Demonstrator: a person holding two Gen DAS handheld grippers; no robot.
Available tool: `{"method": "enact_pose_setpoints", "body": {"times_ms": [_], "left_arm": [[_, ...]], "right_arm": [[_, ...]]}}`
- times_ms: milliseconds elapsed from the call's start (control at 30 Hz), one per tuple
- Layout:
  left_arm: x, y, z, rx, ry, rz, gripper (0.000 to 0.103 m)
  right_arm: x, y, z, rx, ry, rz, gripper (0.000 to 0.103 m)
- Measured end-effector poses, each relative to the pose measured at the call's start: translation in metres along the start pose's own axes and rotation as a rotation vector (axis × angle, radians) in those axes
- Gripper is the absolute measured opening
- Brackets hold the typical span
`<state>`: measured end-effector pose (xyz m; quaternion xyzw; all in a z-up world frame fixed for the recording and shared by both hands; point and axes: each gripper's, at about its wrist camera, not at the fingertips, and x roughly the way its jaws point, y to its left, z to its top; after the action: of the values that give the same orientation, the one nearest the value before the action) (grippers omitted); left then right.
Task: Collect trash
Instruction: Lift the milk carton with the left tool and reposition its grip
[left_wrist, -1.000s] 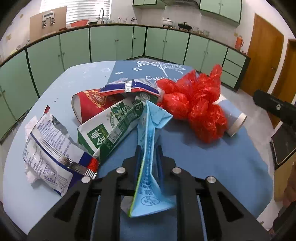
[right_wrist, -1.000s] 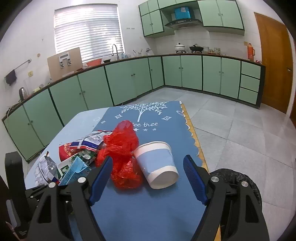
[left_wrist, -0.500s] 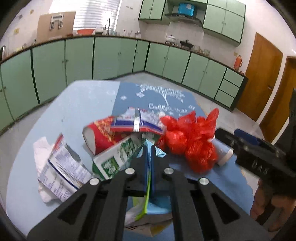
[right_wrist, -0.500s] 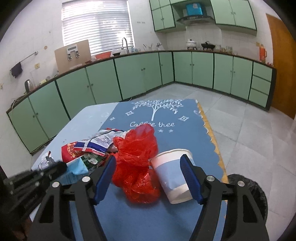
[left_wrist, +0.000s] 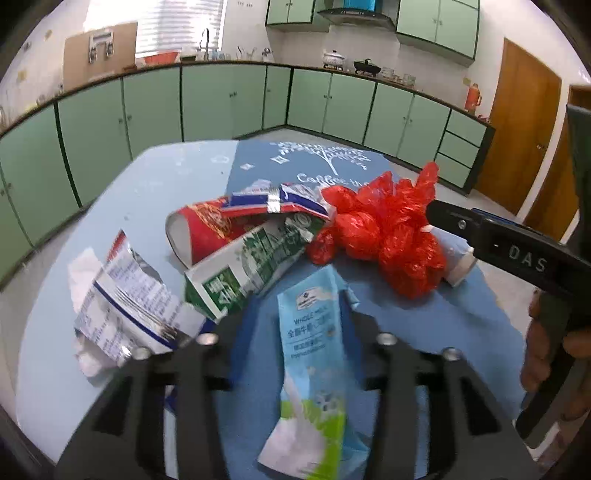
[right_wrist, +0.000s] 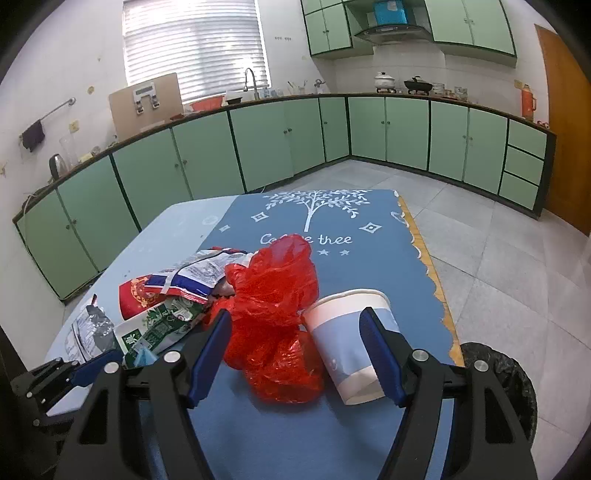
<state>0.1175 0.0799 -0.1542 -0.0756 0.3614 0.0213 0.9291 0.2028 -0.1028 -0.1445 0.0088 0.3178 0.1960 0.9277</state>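
A light blue milk carton (left_wrist: 314, 350) lies face up between the fingers of my left gripper (left_wrist: 299, 317). Its jaws are opening and the pads no longer press on the blurred carton. Just beyond it a green milk carton (left_wrist: 251, 266), a red paper cup (left_wrist: 199, 232) and a striped wrapper (left_wrist: 280, 199) are heaped together. My right gripper (right_wrist: 295, 350) stands open, its blue fingers either side of a red plastic bag (right_wrist: 277, 295) and a blue-and-white paper cup (right_wrist: 347, 343) lying on its side.
A crumpled printed wrapper (left_wrist: 125, 306) lies at the table's left. The blue mat (right_wrist: 332, 218) covers the right half of the pale table (left_wrist: 110, 206). A bin lined with a black bag (right_wrist: 506, 376) stands on the floor beyond the mat's right edge.
My left gripper pinched the light blue carton edge-on and lifted it; now the jaws have spread and the carton has turned face up. My right gripper came closer to the bag and cup.
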Motion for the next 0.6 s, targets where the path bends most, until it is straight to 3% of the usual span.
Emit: {"method": "enact_pose_setpoints", "body": {"times_ms": [267,600], "left_arm": [[-0.005,-0.011,-0.012,0.062,0.020,-0.004,0.067],[0.028,-0.022,-0.027,0.096,0.134,0.011,0.068]], "right_arm": [[-0.004,-0.003,0.001,0.005,-0.009,-0.007,0.070],[-0.011,-0.009,0.003,0.014,-0.025,-0.017,0.070]]}}
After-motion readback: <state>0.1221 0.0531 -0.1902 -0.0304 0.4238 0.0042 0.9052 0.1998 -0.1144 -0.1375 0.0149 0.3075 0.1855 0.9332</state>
